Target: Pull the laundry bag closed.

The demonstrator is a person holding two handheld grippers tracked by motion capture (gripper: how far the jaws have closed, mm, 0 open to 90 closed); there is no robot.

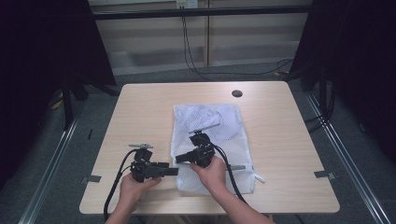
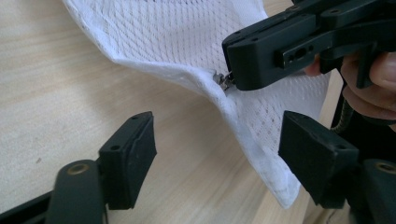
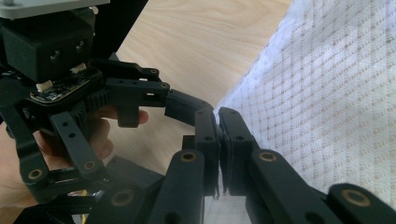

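White mesh laundry bag point(image 1: 210, 140) flat on the light wooden desk point(image 1: 140, 107), a little right of centre, long side running near to far, with crumpled cloth inside its far half. Small dark round hole point(image 1: 237, 93) in the desk beyond the bag's far right corner.

Right gripper point(image 1: 181, 158) over the near left part of the bag, held in the right hand point(image 1: 212, 171), jaws pointing left and pressed together. In the left gripper view point(image 2: 232, 80) pinching the small metal zipper pull point(image 2: 225, 80) at the bag's edge, the mesh point(image 2: 187, 37) lifted off the desk in a fold there. In the right gripper view point(image 3: 219, 126) jaws tight together at the bag's hem — mesh point(image 3: 327, 93) spreading to the right.

Left gripper point(image 1: 173, 171) just left of the bag's near left edge, held in the left hand point(image 1: 135, 184), jaws pointing right toward the right gripper. Partly open, nothing gripped — in its own view point(image 2: 217, 154) the raised edge of the bag hanging between the two jaws, closer to the right one, no pad pressing on it. Tip just beside the right gripper's jaws in the right gripper view point(image 3: 187, 105); whether touching, cannot tell.

Black cables trailing from both grippers toward the near edge of the desk.
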